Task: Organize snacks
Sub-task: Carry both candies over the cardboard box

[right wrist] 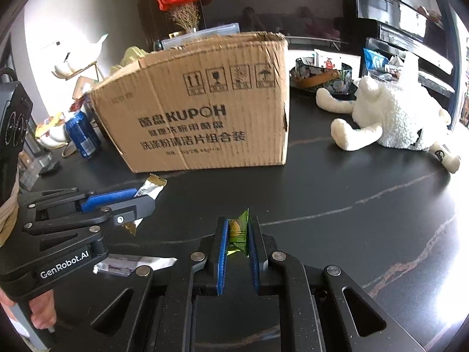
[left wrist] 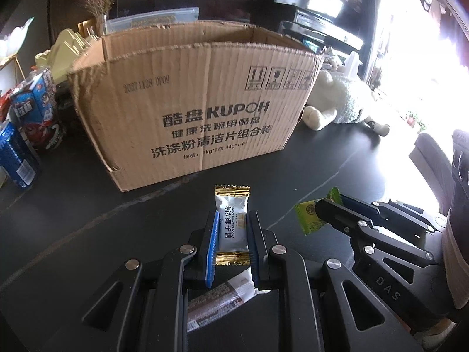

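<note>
My left gripper [left wrist: 233,220] is shut on a silver coconut candy with gold ends [left wrist: 231,223], held above the black table. It also shows in the right wrist view [right wrist: 146,198], with the candy [right wrist: 151,189] sticking out of it. My right gripper [right wrist: 237,228] is shut on a green candy [right wrist: 238,234]; in the left wrist view this gripper [left wrist: 322,205] holds the green candy [left wrist: 309,215] at the right. An open KUPOH cardboard box [left wrist: 190,102] stands just beyond both grippers, and also shows in the right wrist view [right wrist: 199,111].
A long wrapped snack bar [left wrist: 219,299] lies on the table under the left gripper. Blue snack packs [left wrist: 35,108] and a blue can [right wrist: 82,135] stand left of the box. A white plush toy [right wrist: 392,120] lies to the right, a floral bowl [right wrist: 322,76] behind it.
</note>
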{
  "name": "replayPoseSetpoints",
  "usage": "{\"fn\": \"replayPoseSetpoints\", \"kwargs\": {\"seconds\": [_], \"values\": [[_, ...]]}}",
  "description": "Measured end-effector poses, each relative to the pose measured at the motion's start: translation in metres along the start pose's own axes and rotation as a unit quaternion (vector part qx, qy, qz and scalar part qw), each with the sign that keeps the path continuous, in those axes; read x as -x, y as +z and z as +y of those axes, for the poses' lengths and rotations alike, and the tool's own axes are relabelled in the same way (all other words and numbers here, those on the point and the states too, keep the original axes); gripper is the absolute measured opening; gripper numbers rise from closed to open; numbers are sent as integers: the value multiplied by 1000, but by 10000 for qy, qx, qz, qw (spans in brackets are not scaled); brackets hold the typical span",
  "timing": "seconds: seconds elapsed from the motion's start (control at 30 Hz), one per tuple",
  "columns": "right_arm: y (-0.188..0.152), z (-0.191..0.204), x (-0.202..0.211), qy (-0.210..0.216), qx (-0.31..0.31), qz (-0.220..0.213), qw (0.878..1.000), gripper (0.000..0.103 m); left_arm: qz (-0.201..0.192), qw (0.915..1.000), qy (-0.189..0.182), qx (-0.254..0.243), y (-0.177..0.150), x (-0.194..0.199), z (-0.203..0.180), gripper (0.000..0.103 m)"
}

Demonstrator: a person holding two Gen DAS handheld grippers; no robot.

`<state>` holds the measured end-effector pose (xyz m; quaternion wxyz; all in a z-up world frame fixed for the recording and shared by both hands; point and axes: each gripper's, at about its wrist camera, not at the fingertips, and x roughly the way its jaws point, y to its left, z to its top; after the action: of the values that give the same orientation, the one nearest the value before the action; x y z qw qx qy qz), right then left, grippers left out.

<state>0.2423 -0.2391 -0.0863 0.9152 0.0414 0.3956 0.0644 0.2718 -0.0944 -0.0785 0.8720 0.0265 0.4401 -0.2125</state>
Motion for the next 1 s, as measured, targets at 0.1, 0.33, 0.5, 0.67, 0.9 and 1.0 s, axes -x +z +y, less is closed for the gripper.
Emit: {"fn": "replayPoseSetpoints", "kwargs": {"seconds": [0.1,0.33,0.5,0.67,0.9,1.0], "values": [[3,3,7,69,18,-105,9999,14,-53,10000,52,13,2,7,-3,19],[15,13,29,209,51,-414,9989,14,-250,9996,136,53,8,32,-4,19],[25,21,45,288,110,-606,9977,14,-490,9985,225,44,15,60,-2,19],[36,29,61,329,180,-789,9962,14,-689,9973,240,58,24,81,0,19],[57,43,85,312,306,-1087,9931,14,-878,9958,222,124,34,107,7,19],[69,48,91,299,359,-1166,9921,14,-927,9953,249,109,42,115,10,19]]}}
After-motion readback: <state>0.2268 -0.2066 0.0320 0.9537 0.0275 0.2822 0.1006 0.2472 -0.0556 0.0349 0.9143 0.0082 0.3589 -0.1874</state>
